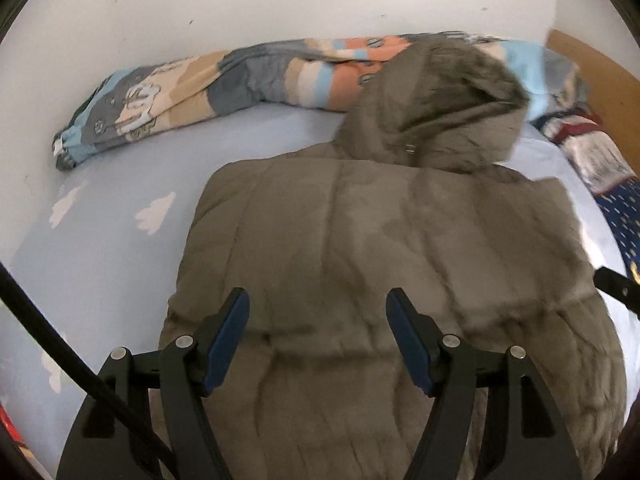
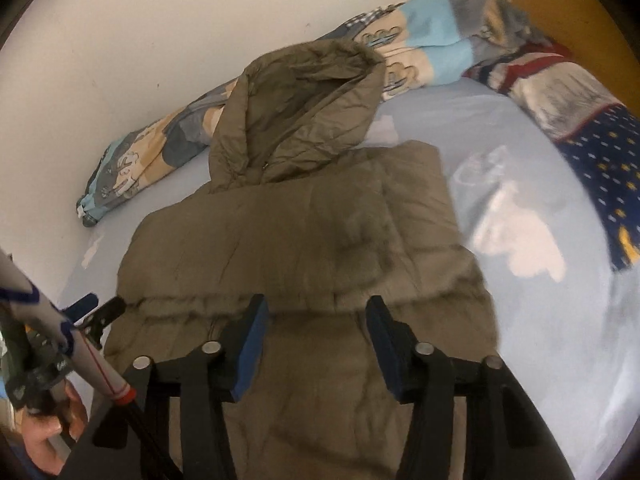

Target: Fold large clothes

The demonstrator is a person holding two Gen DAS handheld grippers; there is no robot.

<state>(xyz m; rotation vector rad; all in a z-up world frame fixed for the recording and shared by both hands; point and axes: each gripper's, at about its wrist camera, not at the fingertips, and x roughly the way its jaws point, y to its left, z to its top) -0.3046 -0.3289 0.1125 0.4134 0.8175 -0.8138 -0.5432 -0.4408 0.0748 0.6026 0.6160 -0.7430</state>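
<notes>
Left wrist: coat (image 1: 360, 248) (hooded) lies flat, bare sheet (image 1: 100, 240) beside its left edge.

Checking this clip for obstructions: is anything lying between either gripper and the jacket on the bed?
Nothing visible. The jacket lies flat on the bed, directly beneath the open left gripper and right gripper. The rolled duvet sits behind the hood by the wall, clear of both.

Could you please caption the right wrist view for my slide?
Open right tool above an olive hooded jacket lying on a light blue bed sheet.
</notes>
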